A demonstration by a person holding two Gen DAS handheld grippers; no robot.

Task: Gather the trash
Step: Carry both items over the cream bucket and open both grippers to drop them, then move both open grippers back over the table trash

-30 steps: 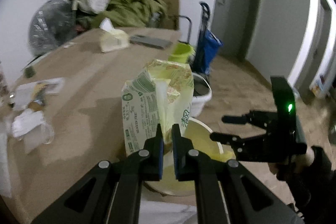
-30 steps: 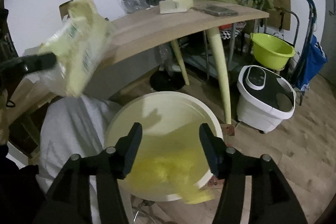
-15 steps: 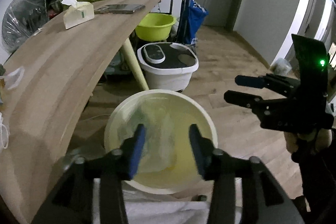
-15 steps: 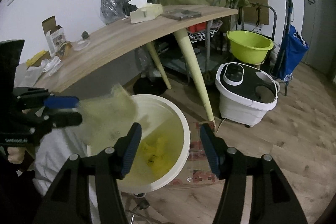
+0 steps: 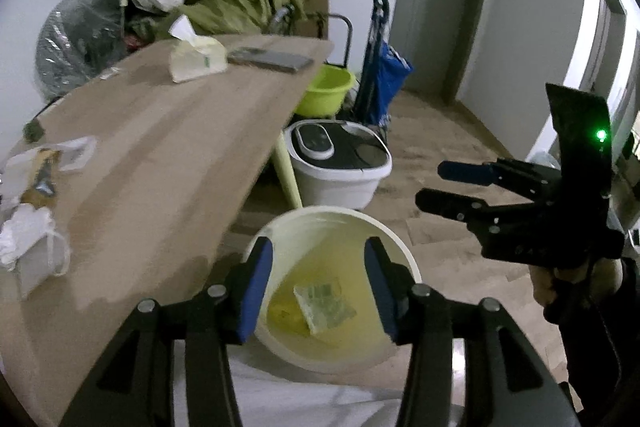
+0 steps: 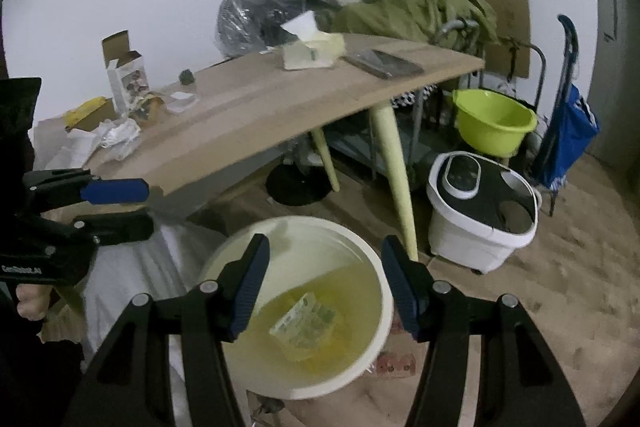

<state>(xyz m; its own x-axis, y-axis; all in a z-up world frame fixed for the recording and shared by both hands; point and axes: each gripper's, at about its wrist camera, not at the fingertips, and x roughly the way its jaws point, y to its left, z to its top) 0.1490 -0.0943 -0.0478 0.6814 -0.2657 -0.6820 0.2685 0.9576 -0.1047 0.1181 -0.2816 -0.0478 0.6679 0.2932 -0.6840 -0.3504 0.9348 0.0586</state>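
Observation:
A cream bin [image 5: 332,213] [image 6: 304,223] stands on the floor beside the wooden table [image 5: 160,155]. A green-and-white wrapper [image 5: 324,307] [image 6: 306,319] lies inside it on yellow trash. My left gripper [image 5: 318,247] [image 6: 149,206] hangs over the bin's near rim; its jaws are opening and nothing is between them. My right gripper [image 6: 325,241] [image 5: 430,183] hovers above the bin from the other side, open and empty. Crumpled white paper [image 5: 24,239] [image 6: 116,135] and other scraps lie at the table's left end.
A tissue pack [image 5: 196,57] and a flat dark device [image 5: 272,58] sit on the table's far end. A white foot bath [image 6: 480,219], a green basin [image 6: 494,121] and a blue trolley [image 6: 568,131] stand on the floor behind the bin. A small open box [image 6: 124,75] stands among the scraps.
My left gripper held the green-and-white wrapper above the bin, then opened; the wrapper fell and now lies in the bin. The right gripper stayed open and rose a little.

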